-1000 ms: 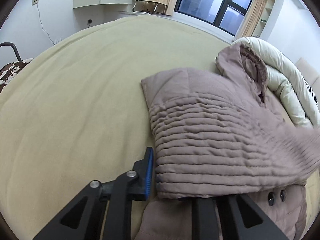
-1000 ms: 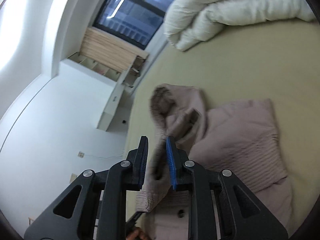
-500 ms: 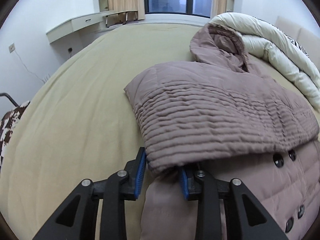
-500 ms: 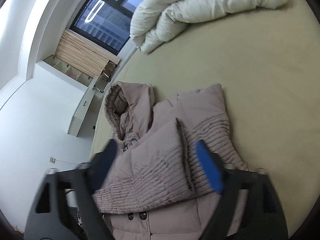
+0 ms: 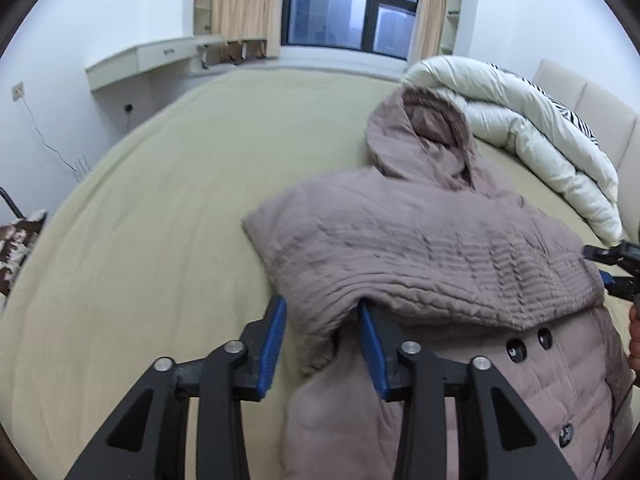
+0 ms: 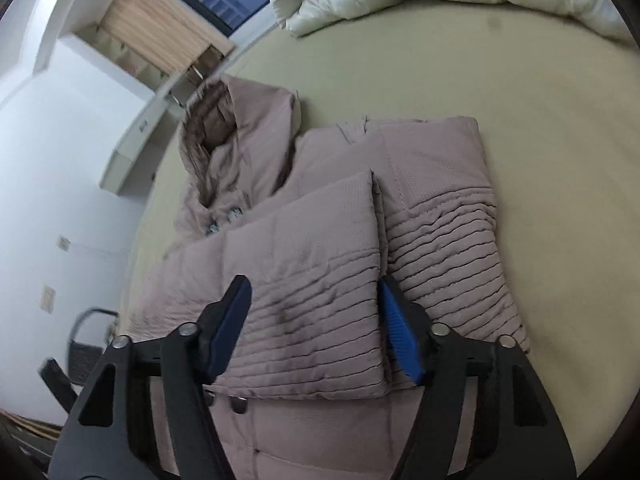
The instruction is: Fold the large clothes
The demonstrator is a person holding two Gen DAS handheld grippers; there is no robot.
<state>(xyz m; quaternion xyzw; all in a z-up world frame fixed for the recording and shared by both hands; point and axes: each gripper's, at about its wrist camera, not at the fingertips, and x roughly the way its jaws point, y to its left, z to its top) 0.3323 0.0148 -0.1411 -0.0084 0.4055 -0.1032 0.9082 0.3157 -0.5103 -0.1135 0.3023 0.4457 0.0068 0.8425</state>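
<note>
Since a second ago both padded sleeves have ended up folded across the chest of the mauve quilted hooded jacket (image 5: 432, 248), and the right gripper (image 6: 316, 328) has let go of the sleeve it was carrying and dropped down over the pile.

So right now the jacket lies flat on the big beige bedspread (image 5: 160, 240), front side up, hood (image 5: 420, 136) pointing toward the dark window (image 5: 352, 4). In the right wrist view the two sleeves sit side by side, edges touching, ribbed cuffs nearest the camera. Dark buttons (image 5: 528, 344) peek out just below the folded sleeves.

Left gripper (image 5: 322, 344): jaws are opening, blue pads partway apart. A fold of the sleeve's edge bulges down between them. The fabric drapes over the tip of one finger, but I can't see the pads actually pinching it, so it looks loose.

Right gripper: jaws are closing in from wide, still clearly apart. They hang over the cuff of the nearer sleeve, and the pads don't seem to press on anything. You can also spot its tip at the far edge of the left wrist view, next to the jacket's side.

Background stuff: a rolled-up cream duvet (image 5: 520, 120) near the headboard, just beyond the hood, and a pale wall-mounted desk (image 5: 140, 60) by the curtains.
</note>
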